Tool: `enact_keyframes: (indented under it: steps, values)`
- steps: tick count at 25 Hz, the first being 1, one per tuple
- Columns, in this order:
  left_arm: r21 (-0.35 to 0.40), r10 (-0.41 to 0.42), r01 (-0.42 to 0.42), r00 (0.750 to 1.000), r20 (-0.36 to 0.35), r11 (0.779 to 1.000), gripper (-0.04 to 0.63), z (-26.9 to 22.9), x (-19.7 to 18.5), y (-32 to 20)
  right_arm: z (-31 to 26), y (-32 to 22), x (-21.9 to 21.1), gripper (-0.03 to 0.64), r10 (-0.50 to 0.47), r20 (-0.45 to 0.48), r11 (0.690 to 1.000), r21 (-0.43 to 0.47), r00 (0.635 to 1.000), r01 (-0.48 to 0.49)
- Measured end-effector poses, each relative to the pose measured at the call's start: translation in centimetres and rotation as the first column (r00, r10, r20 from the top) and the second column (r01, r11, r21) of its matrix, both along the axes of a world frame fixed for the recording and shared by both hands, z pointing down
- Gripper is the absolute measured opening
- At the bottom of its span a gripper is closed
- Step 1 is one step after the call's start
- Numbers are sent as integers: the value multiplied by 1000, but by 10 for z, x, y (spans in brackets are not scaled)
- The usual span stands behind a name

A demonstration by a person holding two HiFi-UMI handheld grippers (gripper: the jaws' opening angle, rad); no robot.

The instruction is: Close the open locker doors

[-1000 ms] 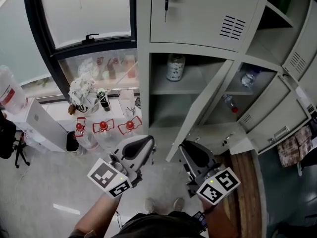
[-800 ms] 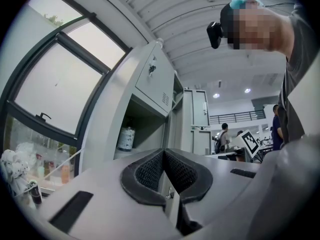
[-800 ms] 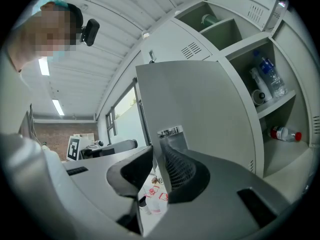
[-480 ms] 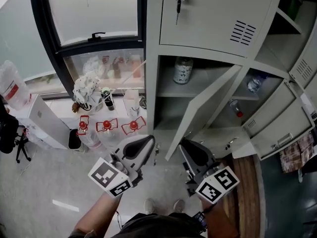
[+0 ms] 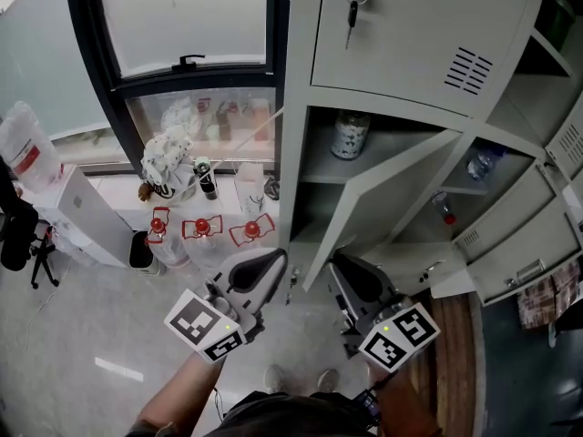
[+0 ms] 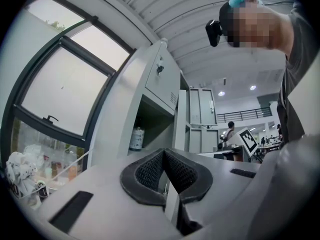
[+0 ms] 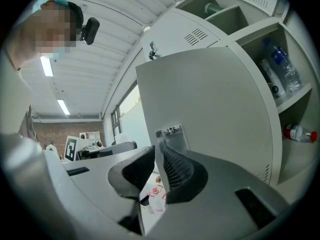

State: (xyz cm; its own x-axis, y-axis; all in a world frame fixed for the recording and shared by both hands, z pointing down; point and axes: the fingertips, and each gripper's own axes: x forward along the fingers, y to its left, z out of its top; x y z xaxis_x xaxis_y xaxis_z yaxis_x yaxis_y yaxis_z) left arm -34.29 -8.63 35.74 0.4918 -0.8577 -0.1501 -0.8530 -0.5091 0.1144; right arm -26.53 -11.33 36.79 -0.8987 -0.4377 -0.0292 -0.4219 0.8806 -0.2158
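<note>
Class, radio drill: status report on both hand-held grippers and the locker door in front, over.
Left hand-held gripper shut, empty. Right hand-held gripper open, at door edge. Door half open; nothing seen blocking it.

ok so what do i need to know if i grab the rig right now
Left gripper: jaws together, empty.
Right gripper: jaws slightly apart, lined up with the free edge of the middle door; I can't tell if it touches it.
Done: only the top door is shut, key in its lock.
Left: the middle door stands wide open, and so do the open doors to its right.
</note>
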Motion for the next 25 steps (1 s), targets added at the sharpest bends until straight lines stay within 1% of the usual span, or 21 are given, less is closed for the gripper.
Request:
enact_keyframes:
  steps: [10, 25]
  values:
    - [-13, -42, 42, 999, 1, 999, 9, 3, -15, -9, 1, -18, -20, 55, -44, -4, 999, -5, 999, 44]
    - [-25, -80, 80, 997, 1, 997, 9, 5, -27, -23, 7, -45, -35, 55, -71, -23, 997, -12, 997, 71]
